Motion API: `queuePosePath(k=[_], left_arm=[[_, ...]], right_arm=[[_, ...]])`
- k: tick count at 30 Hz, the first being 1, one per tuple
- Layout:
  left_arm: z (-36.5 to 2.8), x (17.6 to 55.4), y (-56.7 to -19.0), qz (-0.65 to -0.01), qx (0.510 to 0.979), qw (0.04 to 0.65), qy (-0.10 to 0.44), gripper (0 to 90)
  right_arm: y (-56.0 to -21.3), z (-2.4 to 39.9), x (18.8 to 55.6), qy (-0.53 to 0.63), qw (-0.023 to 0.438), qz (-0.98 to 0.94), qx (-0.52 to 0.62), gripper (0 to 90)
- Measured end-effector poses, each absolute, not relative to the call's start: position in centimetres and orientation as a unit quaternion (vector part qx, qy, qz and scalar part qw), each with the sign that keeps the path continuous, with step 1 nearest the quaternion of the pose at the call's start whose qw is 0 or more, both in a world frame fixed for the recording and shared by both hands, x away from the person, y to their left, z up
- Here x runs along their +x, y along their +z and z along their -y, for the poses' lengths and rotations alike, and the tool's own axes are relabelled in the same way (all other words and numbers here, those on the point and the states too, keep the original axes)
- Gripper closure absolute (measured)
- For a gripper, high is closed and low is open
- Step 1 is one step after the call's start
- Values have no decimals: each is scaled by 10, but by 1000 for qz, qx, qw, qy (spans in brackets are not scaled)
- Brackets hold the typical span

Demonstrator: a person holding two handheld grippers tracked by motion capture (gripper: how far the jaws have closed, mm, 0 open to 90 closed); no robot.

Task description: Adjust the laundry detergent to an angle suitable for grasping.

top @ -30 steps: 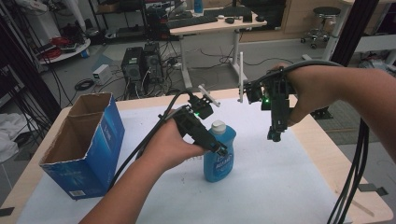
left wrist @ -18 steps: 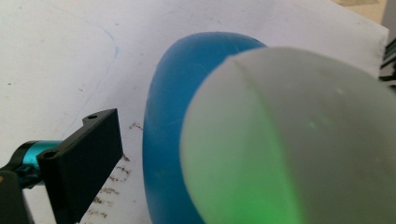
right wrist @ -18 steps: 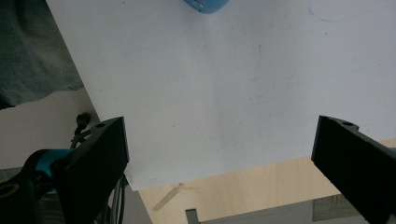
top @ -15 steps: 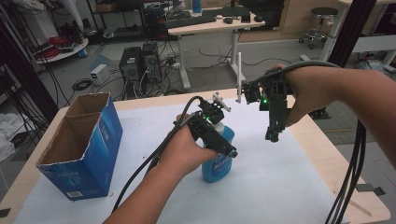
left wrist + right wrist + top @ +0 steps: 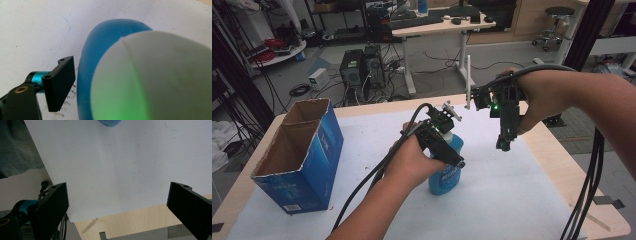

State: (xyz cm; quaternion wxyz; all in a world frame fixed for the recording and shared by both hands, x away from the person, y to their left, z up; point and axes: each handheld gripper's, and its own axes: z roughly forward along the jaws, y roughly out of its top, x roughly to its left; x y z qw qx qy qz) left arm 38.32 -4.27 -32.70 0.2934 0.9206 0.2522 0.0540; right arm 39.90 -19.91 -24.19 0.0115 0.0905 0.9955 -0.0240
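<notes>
Left gripper (image 5: 447,131) jaws just closing around white cap (image 5: 160,77) of blue bottle (image 5: 446,172); contact unclear. Rigid, smooth; grip at cap.

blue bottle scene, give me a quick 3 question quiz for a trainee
1. True or false: the blue bottle stands upright on the white table cover.
2. Which claw is over the bottle's white cap? A) left B) right
3. What stands open at the table's left end?

Key:
1. True.
2. A: the left claw has just been closing round the cap; whether it grips yet cannot be told. The right claw hangs open beside it.
3. A blue cardboard box.
</notes>
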Motion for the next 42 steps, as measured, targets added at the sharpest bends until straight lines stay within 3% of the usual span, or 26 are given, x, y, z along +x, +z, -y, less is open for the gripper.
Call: queuePosePath(k=[42], left_arm=[[49,376,-329,-254,920,289,81,423]], right_arm=[[-246,197,399,-26,11,-996,90,30]])
